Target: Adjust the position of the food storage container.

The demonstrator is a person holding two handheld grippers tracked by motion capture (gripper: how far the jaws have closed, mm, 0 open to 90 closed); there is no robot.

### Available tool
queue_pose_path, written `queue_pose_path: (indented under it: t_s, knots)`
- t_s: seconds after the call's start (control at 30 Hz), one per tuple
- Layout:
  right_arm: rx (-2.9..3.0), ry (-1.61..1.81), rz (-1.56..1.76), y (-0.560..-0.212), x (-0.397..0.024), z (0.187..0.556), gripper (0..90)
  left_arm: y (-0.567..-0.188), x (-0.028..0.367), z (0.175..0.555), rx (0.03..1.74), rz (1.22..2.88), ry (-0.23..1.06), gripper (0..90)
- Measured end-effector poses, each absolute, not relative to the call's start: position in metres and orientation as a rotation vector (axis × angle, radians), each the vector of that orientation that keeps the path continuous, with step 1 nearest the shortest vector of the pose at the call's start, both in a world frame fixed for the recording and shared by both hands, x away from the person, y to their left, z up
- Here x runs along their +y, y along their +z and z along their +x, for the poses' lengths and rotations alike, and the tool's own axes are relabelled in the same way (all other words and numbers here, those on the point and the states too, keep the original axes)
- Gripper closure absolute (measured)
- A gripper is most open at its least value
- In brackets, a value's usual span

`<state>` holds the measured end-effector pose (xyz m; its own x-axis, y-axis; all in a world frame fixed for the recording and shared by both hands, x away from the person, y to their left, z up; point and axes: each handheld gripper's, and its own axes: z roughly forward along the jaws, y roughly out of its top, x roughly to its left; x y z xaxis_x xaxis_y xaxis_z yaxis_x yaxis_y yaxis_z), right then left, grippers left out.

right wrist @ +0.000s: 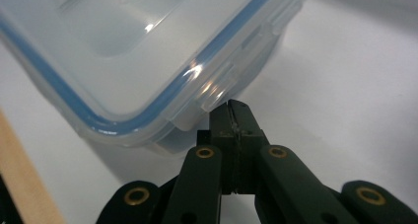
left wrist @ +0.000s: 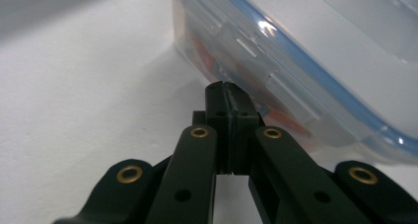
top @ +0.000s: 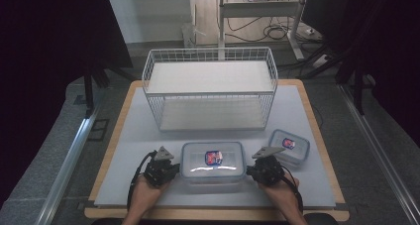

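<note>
The big box [top: 213, 160] sits low in the middle of the high view, on the grey mat [top: 138, 136], with the wire rack [top: 210, 88] above it in the frame and a small box [top: 289, 146] to its right. The left gripper [top: 171, 169] is at the box's left end and the right gripper [top: 253, 171] at its right end, one on each side.

In the left gripper view the jaws are pressed together with nothing between them, their tips right up against the box's wall [left wrist: 276, 91] under the lid flap. In the right gripper view the jaws are together too, empty, and poke in beneath the lid's clip [right wrist: 217, 93] at a corner. Whether either tip actually touches the plastic I cannot quite tell.

It looks to me like a squeeze-and-lift from both ends, probably toward the rack. To do it well, both closed tips should press inward evenly, just under the lid's rim so the rim rests on them. Push at matching heights, or the box will tip. Lift both hands together and keep it level; the smooth plastic could slip if the pressure eases on one side.
</note>
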<state>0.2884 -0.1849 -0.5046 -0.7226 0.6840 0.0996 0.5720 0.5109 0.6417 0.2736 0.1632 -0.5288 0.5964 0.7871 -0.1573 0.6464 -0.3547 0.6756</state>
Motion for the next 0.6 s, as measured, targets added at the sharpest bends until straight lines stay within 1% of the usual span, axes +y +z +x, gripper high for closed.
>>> queue_pose_path:
  t_s: [0.13,0.17,0.2,0.3,0.33,0.37,0.4,0.43,0.5,0.57,0.6]
  knots:
    - [2.591,1.006,1.068,-0.504,-0.183,0.286,89.9,-0.53,0.165,0.28,1.138,2.094,0.237,89.7]
    - [2.604,1.02,1.063,-0.504,-0.185,0.287,89.6,-0.53,0.167,0.28,1.142,2.086,0.223,85.6]
    - [2.604,1.02,1.063,-0.504,-0.185,0.287,89.6,-0.529,0.169,0.28,1.147,2.081,0.216,85.6]
    - [2.578,1.027,1.064,-0.501,-0.193,0.287,85.1,-0.524,0.18,0.273,1.162,2.055,0.276,73.8]
    - [2.546,1.047,1.053,-0.498,-0.203,0.287,79.7,-0.52,0.189,0.267,1.152,2.05,0.329,64.2]
    - [2.546,1.047,1.053,-0.498,-0.203,0.287,79.7,-0.52,0.189,0.267,1.152,2.05,0.329,59.7]
    - [2.534,1.066,1.061,-0.496,-0.209,0.288,76.7,-0.519,0.194,0.264,1.149,2.042,0.35,59.7]
    - [2.523,1.08,1.056,-0.495,-0.214,0.288,73.1,-0.517,0.199,0.262,1.137,2.043,0.371,55.0]
    - [2.503,1.095,1.048,-0.493,-0.221,0.288,64.6,-0.516,0.206,0.257,1.122,2.031,0.414,42.6]
    - [2.488,1.112,1.052,-0.493,-0.225,0.289,55.3,-0.517,0.211,0.256,1.101,2.031,0.432,31.4]
    - [2.485,1.117,1.061,-0.495,-0.227,0.291,46.9,-0.518,0.213,0.255,1.095,2.033,0.436,23.6]
